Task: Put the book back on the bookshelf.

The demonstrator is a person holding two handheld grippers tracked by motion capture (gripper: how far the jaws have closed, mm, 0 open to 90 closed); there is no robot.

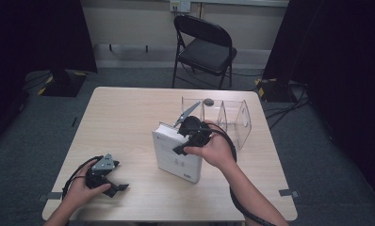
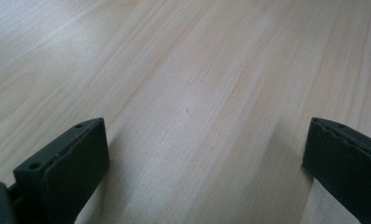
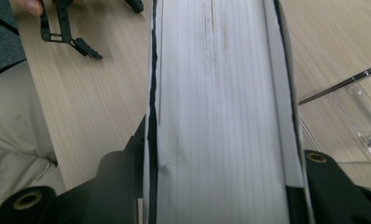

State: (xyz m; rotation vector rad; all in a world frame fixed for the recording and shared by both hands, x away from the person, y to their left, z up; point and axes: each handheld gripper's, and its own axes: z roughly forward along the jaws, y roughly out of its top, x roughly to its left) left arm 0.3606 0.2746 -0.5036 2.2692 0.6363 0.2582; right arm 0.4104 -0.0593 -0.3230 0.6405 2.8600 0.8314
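A thick white book (image 1: 176, 157) stands on its edge in the middle of the wooden table (image 1: 129, 117). My right gripper (image 1: 188, 136) is clamped over its top from above. In the right gripper view the page block (image 3: 221, 116) runs up between the two black jaws, which press on both covers. My left gripper (image 1: 115, 187) rests low over the table's near left corner, held by a hand. Seen along the left gripper, its two pads (image 2: 67, 172) stand wide apart over bare wood with nothing between them.
A clear acrylic file holder (image 1: 223, 117) with several dividers stands just behind and right of the book. A black folding chair (image 1: 204, 47) stands on the floor beyond the table. Cables trail from both grippers. Bare wood stretches across the table's left half.
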